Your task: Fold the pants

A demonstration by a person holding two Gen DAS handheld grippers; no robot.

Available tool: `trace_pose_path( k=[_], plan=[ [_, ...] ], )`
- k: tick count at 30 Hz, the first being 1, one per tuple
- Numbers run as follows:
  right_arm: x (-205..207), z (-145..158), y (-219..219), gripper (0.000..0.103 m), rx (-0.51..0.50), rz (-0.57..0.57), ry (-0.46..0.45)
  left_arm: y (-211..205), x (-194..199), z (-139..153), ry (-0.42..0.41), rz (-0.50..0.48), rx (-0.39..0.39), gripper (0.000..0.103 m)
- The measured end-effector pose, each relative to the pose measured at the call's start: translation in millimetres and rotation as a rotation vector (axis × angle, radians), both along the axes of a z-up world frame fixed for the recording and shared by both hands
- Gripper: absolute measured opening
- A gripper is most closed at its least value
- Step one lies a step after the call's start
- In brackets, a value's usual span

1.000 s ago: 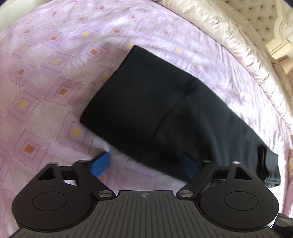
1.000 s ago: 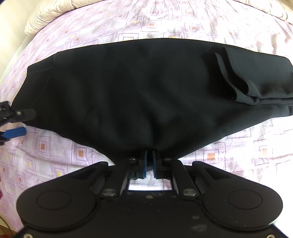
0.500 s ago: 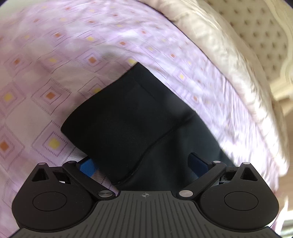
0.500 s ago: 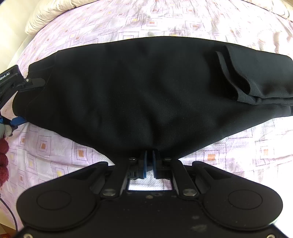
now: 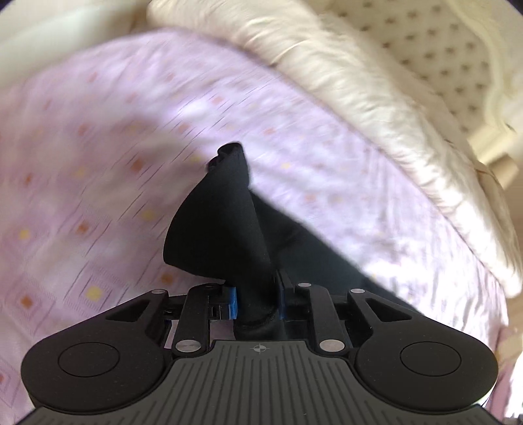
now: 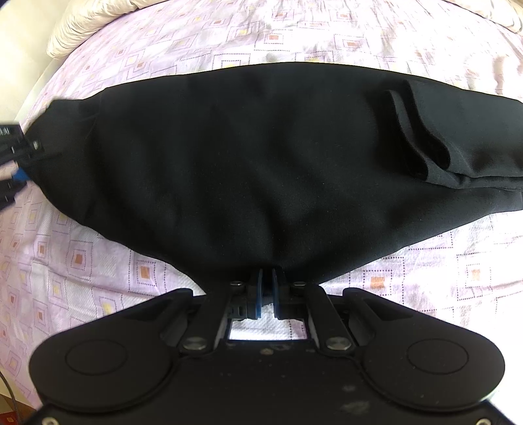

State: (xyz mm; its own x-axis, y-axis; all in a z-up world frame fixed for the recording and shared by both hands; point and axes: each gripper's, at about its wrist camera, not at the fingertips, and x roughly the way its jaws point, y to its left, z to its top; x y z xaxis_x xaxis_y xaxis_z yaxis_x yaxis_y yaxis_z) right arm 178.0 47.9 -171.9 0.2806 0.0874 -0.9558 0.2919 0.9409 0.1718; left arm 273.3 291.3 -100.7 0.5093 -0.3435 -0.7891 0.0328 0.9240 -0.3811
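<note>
Black pants lie folded lengthwise across the bed, with the leg cuffs doubled over at the right. My right gripper is shut on the near edge of the pants at their middle. My left gripper is shut on the end of the pants, which bunches up in a peak in front of it. The left gripper also shows at the left edge of the right wrist view, at the left end of the pants.
The bed has a pink sheet with a square pattern. A cream quilt and a tufted headboard lie beyond the sheet in the left wrist view. A cream pillow sits at the far left.
My left gripper moved onto the end of the pants, closed on it and lifted it into a bunch. My right gripper stayed shut on the near edge.
</note>
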Motion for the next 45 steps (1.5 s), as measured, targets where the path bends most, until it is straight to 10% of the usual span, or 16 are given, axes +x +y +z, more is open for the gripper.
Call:
trace_pose_path(
  k=[13, 18, 29, 45],
  plan=[
    [-22, 6, -18, 0.006, 0.062, 0.07, -0.095, -116, -52, 78, -0.287, -0.254, 0.03, 0.01],
    [-36, 23, -60, 0.012, 0.203, 0.068, -0.16, -173, -72, 72, -0.261, -0.325, 0.069, 0.01],
    [-110, 63, -193, 0.034, 0.138, 0.064, -0.217, -298, -109, 4, -0.076, -0.425, 0.136, 0.014],
    [-107, 89, -271, 0.056, 0.086, -0.051, -0.293, -305, -140, 38, -0.166, -0.422, 0.135, 0.042]
  ],
)
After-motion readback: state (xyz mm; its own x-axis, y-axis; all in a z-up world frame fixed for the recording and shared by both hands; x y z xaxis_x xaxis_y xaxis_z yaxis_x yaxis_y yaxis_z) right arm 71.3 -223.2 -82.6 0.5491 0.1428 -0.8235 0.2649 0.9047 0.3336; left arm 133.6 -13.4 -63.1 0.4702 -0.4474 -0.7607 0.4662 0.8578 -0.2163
